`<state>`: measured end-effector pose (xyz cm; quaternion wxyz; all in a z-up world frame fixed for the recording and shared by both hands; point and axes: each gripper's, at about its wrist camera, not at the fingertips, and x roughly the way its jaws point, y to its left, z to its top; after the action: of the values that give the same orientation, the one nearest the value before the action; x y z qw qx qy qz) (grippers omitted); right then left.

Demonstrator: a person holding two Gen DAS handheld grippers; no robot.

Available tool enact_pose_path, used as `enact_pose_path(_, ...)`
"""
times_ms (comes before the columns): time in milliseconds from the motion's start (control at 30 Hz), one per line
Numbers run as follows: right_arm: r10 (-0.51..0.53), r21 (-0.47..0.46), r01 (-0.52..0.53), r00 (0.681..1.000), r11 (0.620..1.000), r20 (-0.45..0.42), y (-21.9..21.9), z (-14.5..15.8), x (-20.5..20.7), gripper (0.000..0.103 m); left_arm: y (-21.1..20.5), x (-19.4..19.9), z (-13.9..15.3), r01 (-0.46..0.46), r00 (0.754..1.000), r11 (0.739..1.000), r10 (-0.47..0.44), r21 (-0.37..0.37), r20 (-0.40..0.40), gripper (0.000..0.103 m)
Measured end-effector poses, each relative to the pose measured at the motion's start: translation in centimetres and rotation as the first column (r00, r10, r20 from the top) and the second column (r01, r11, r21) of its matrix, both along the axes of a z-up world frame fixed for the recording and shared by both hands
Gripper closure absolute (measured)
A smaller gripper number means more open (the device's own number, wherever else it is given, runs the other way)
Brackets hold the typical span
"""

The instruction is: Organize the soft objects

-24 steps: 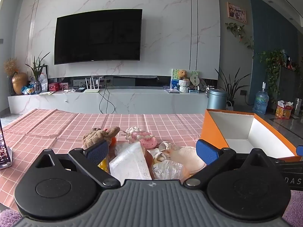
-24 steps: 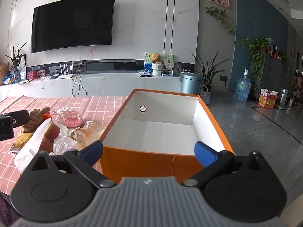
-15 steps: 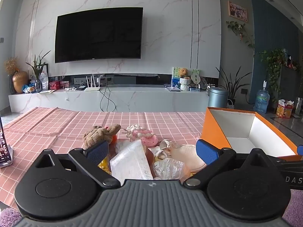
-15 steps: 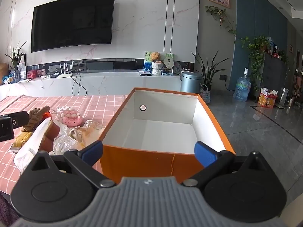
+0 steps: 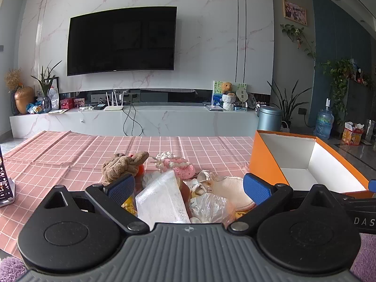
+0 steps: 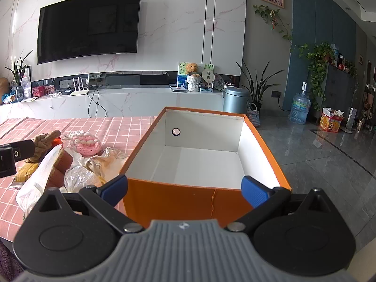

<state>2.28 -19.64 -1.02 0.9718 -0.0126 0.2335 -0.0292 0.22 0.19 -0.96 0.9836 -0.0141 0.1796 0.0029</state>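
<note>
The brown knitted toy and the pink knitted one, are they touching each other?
Apart. In the left wrist view the brown toy and the pink toy have a strip of checked tablecloth showing between them; the right wrist view shows the same gap.

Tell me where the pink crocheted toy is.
The pink crocheted toy lies on the checked cloth at the pile's far edge, right of the brown knitted toy and left of the orange box.

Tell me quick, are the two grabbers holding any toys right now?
Left gripper: jaws open, holding nothing, facing the pile of soft toys.
Right gripper: jaws open, holding nothing, facing the orange box.
</note>
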Motion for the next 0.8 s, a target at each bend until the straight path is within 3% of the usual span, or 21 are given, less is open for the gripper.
enact_pose_path(800,-0.001,0.002,0.001,1.0,1.0,-0.006,0.06,-0.37,0.06,0.002,-0.09,-0.05,-0.16,0.004,1.0,1.0,-0.004,0.0,-0.025,0.0)
